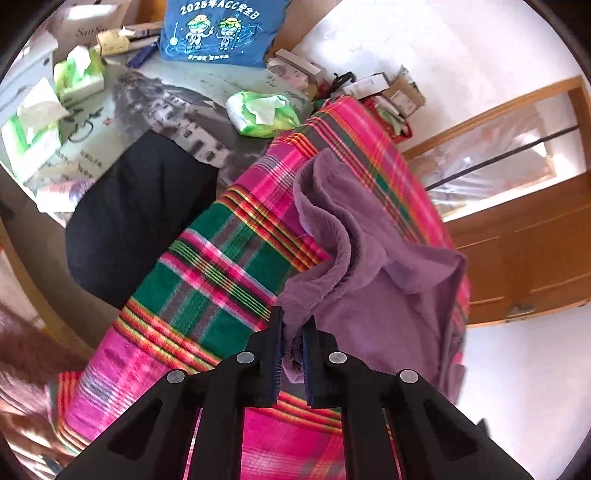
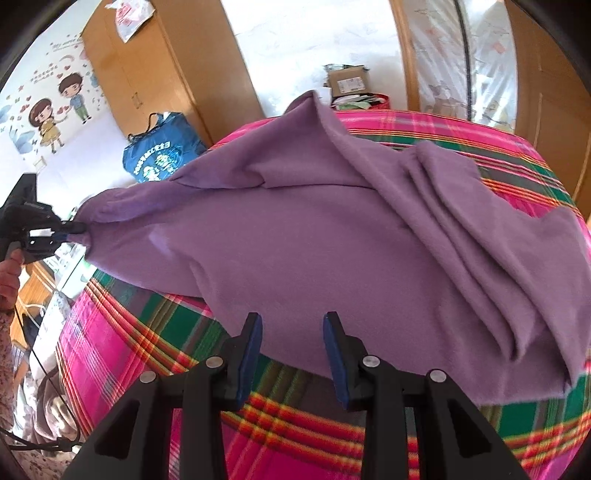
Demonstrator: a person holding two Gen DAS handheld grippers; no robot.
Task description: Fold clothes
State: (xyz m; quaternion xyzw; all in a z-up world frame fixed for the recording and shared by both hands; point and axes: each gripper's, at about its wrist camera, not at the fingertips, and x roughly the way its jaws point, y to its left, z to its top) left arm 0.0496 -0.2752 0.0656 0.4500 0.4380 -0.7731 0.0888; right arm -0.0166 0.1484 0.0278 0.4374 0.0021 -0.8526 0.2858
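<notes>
A purple fleece garment (image 2: 332,240) lies rumpled on a pink-and-green plaid blanket (image 2: 147,332). My left gripper (image 1: 293,332) is shut on a bunched corner of the purple garment (image 1: 369,258) and lifts it off the blanket (image 1: 207,280). In the right wrist view the left gripper (image 2: 74,230) shows at the far left, pulling the cloth taut. My right gripper (image 2: 291,332) is open, its jaws apart just above the garment's near edge, holding nothing.
A black garment (image 1: 140,214) lies on a table left of the blanket, with tissue packs (image 1: 262,110) and a blue bag (image 1: 221,29) beyond. Wooden cabinets (image 1: 535,258) stand to the right. A cardboard box (image 2: 349,81) sits past the bed.
</notes>
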